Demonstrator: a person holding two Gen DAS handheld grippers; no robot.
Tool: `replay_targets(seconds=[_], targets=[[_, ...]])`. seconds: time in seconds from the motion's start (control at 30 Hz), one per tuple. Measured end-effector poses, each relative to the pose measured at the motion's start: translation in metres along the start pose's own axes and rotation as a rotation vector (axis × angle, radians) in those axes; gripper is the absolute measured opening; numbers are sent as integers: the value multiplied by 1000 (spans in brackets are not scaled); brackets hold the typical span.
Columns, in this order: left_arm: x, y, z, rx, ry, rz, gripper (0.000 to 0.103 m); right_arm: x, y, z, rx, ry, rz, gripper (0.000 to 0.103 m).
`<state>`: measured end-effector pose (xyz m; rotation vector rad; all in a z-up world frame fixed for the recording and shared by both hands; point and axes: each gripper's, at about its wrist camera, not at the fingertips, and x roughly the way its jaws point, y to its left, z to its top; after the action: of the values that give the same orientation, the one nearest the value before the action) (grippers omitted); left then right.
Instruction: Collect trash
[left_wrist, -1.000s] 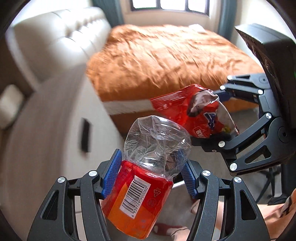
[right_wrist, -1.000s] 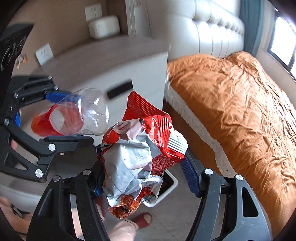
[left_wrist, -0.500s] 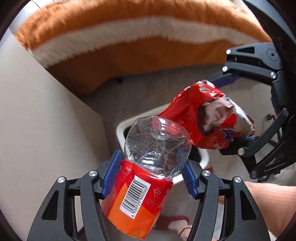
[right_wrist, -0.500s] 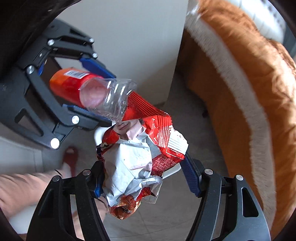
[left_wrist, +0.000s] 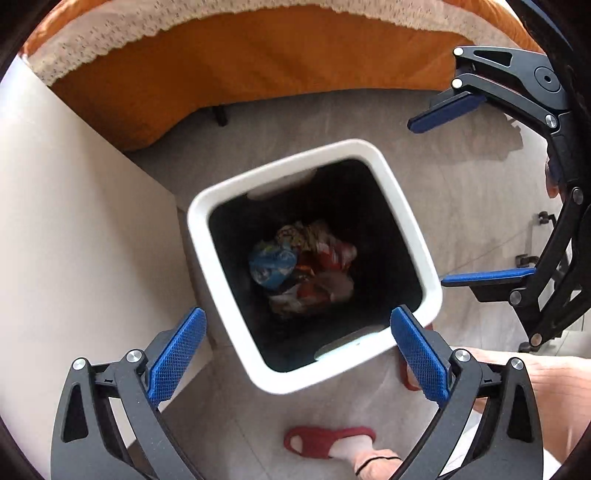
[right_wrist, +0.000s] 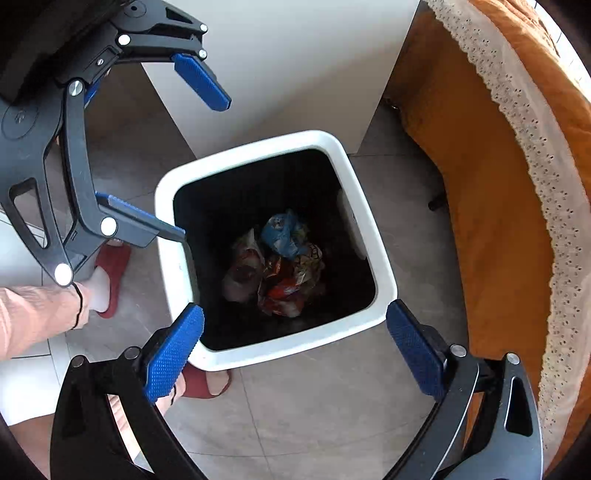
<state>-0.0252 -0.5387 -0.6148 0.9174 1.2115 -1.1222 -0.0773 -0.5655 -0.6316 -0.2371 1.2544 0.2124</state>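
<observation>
Both the left gripper (left_wrist: 295, 350) and right gripper (right_wrist: 293, 343) are held wide open and empty above the white trash bin (left_wrist: 402, 206), where crumpled wrappers (left_wrist: 303, 266) are gathered at the bottom.

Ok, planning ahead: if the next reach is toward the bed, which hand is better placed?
Right, probably. Both are open and empty over the bin, but the right gripper is on the bed side, the left gripper by the cabinet.
</observation>
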Motion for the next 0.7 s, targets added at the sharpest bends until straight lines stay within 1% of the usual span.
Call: replay_targets(seconds=[0.07,0.17,0.3,0.43,0.5,0.53,0.6,0.63,0.7], targets=[[-13,2,2,-3,-11,0,98,-17,1,4,15,-13,-6,98],[-42,4,0,-8,-30,21,98,-43,2,10,38,-24,-24,98],[-89,4,1,-25,-70,20,98,-85,7,17,70,-54,-62,98],[-142,0,-2,-52,-108,43,98,-138,14,25,118,-114,-149,98],[-165,-2,-6,-68,-135,56,98,-167,18,29,150,-141,-193,98],[-178,-4,-7,-78,-153,63,98,-175,19,30,162,-147,-201,98],[-212,-3,-13,-105,-203,67,98,-200,21,35,191,-168,-220,98],[-233,-4,-16,-122,-235,73,98,-219,24,39,209,-184,-233,98],[-261,-5,-20,-146,-277,77,98,-245,27,45,215,-208,-258,98]])
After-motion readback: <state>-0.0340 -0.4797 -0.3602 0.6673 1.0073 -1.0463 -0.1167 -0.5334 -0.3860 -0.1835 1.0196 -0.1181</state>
